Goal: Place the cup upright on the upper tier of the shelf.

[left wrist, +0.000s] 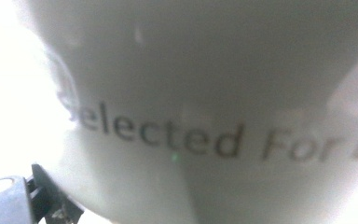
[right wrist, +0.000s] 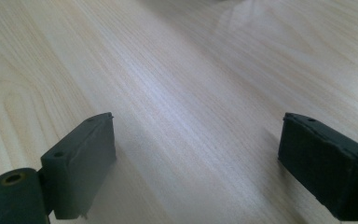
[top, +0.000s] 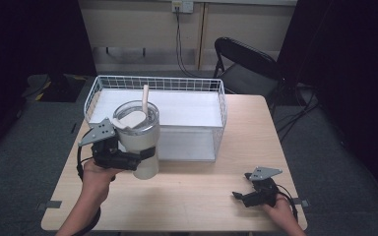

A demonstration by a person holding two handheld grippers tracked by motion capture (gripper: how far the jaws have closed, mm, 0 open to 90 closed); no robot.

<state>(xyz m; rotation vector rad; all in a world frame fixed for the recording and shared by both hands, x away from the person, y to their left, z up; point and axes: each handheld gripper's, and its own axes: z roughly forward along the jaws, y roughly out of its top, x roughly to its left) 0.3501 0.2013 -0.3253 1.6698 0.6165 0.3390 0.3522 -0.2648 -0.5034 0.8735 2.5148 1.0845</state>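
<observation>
tumbler (top: pixel 140 142) — between left fingers (top: pixel 145 153) (clamped)

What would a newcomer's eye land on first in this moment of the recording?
First, the big pale tumbler with a straw, clamped in the left tongs at the table's left front, just before the white wire basket. In the left gripper view its wall looms close, with blurred lettering across it. Next, the right tongs rest open and empty near the right front corner.
</observation>
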